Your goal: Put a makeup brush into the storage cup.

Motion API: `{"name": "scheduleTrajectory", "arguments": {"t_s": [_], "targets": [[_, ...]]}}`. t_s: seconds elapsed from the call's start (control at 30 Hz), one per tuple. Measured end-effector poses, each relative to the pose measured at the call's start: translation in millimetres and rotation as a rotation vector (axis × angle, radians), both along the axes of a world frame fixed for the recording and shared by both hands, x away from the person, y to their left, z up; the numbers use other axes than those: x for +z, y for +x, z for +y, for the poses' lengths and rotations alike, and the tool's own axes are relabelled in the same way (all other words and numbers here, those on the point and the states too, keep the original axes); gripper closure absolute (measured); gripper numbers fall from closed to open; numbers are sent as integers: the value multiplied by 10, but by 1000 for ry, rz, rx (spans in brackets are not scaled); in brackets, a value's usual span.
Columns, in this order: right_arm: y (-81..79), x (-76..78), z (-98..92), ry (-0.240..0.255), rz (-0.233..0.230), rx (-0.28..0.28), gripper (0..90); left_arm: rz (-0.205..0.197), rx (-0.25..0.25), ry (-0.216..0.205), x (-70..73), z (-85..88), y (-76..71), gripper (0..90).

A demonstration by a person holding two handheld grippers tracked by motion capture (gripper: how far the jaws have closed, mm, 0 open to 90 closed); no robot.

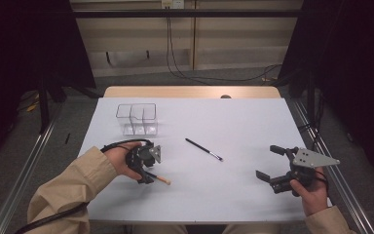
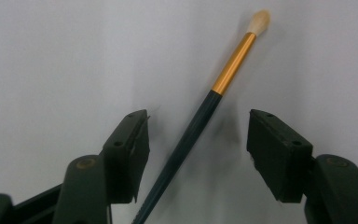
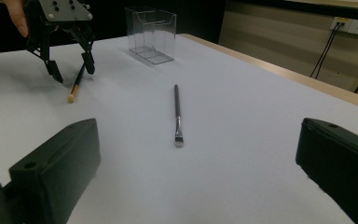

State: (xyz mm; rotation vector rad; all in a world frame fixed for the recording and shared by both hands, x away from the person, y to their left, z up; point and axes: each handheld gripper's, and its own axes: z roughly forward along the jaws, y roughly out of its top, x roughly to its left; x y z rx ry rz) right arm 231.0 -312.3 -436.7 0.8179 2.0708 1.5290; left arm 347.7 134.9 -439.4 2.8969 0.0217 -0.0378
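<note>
A dark-handled brush [image 2: 233, 65] with a gold ferrule and a pale tip lies on the white table [image 1: 243, 122]. My left gripper [image 1: 143, 175] points down over it at the front left. Its jaws stand on either side of the handle [image 2: 186, 140], with a gap at each pad, so it is open. From the right gripper view the same brush [image 3: 76, 86] lies between the left gripper's [image 3: 72, 70] fingertips. My right gripper [image 1: 267, 161] is held at the front right, open and with nothing between its jaws. It faces a thin black brush [image 3: 177, 112] at the table's middle.
A clear two-part plastic holder [image 1: 137, 118] stands at the back left of the table, beyond the left hand. The thin black brush [image 1: 203, 149] lies slantwise between the two grippers. Cables run along the floor and wall behind the table.
</note>
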Motion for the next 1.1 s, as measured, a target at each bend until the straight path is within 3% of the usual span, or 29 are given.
{"name": "scheduleTrajectory", "arguments": {"t_s": [0.07, 0.23, 0.37, 0.43, 0.8, 1.1], "targets": [[0, 0, 0, 0, 0, 0, 0, 7, 11, -1, -12, -6, -6, 404], [-2, 4, 2, 12, -1, 2, 0, 0, -25, 29, -17, -27, 4, 443], [-2, 4, -3, 13, 0, 2, 0, -2, -27, 16, -33, -53, -6, 475], [-1, 4, -4, 15, 0, 3, 0, -11, -46, 32, -26, -66, 4, 492], [0, 3, -3, 17, 0, 5, 0, 8, -69, 43, -40, -141, 5, 555], [1, 0, -9, 15, 3, 2, 0, 38, -104, 76, -32, -196, 49, 585]]}}
